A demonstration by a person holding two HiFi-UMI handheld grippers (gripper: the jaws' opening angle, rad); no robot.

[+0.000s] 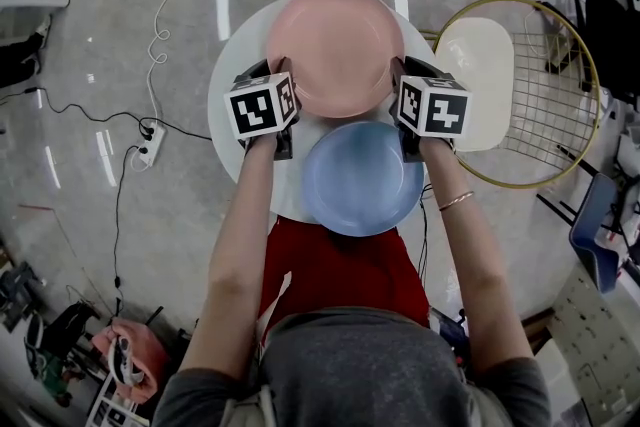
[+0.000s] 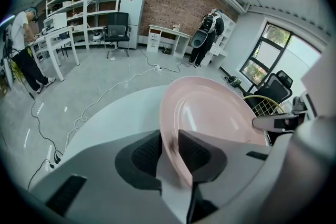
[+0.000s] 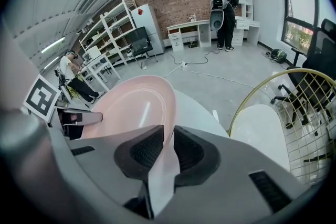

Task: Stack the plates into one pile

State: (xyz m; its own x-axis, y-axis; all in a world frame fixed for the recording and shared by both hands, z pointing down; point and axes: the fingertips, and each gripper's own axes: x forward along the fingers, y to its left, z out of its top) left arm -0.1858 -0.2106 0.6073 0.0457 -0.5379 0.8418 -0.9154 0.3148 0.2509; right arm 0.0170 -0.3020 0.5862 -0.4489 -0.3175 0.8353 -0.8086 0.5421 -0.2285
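A pink plate (image 1: 335, 50) lies on the far half of a round white table (image 1: 232, 80). A blue plate (image 1: 362, 177) sits nearer me, its far edge beside the pink one. My left gripper (image 1: 277, 73) grips the pink plate's left rim, and in the left gripper view the rim of the pink plate (image 2: 210, 107) stands pinched between the two dark pads of the left gripper (image 2: 169, 152). My right gripper (image 1: 398, 80) holds the opposite rim; the right gripper view shows the pink plate (image 3: 131, 105) clamped in the right gripper (image 3: 168, 152) the same way.
A gold wire chair with a white cushion (image 1: 485, 80) stands right of the table. A power strip and cables (image 1: 150, 147) lie on the floor to the left. A blue chair (image 1: 595, 227) is at the far right. People stand by desks in the background.
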